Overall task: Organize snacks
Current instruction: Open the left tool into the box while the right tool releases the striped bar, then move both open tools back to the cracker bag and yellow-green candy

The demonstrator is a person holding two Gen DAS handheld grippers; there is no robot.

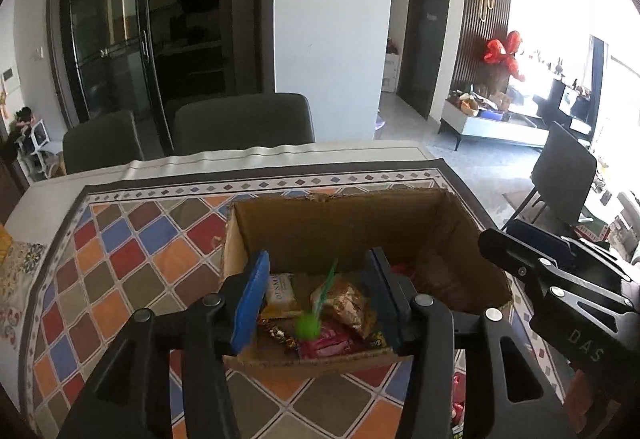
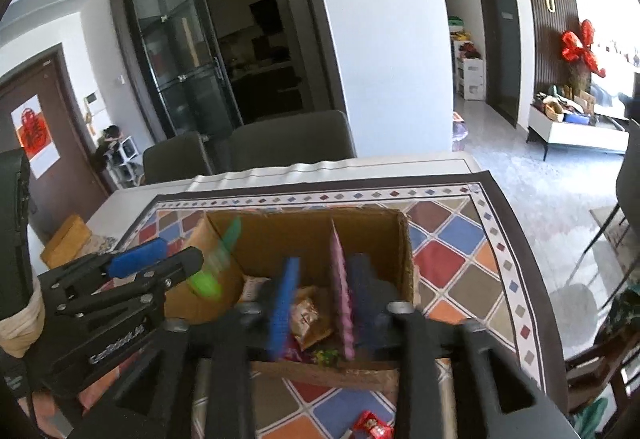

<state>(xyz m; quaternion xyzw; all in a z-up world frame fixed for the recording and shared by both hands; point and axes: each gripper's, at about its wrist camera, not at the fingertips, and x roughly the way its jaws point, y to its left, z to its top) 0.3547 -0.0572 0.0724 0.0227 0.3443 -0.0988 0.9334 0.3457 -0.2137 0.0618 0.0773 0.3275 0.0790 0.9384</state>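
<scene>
Both grippers over cardboard box (image 1: 304, 227).

Left gripper (image 1: 318, 299): jaws part-open; green packet (image 1: 310, 323) blurred between them, apparently loose.

Right gripper (image 2: 324, 303): part-open; pink packet (image 2: 340, 291) upright, edge-on, against 1 pad, long axis vertical.

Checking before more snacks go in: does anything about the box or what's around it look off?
The cardboard box has a ragged, torn top rim and creased walls. A green lollipop and a pink wafer pack appear blurred in mid-air over it, between open jaws, apparently just dropped. One red snack packet lies outside on the tablecloth.
</scene>
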